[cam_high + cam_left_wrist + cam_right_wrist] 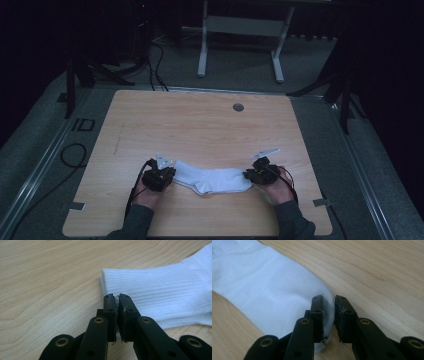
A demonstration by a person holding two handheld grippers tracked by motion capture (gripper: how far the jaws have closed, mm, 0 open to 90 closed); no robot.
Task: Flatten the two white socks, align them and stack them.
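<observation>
A white sock (215, 179) lies flat across the near part of the wooden table (200, 125). Its ribbed cuff (160, 287) points left and its toe (262, 287) points right. My left gripper (170, 175) sits low at the cuff end. In the left gripper view its jaws (117, 297) are shut on a fold of the cuff's edge. My right gripper (247, 175) is at the toe end. In the right gripper view its jaws (328, 298) stand slightly apart with the toe tip between them, and the right pad is just off the fabric.
A round cable hole (238, 107) sits near the table's far edge. Behind the table stands a white desk frame (240, 30) on the carpet. A black cable (75, 155) loops on the floor to the left. Tape marks lie at both near corners.
</observation>
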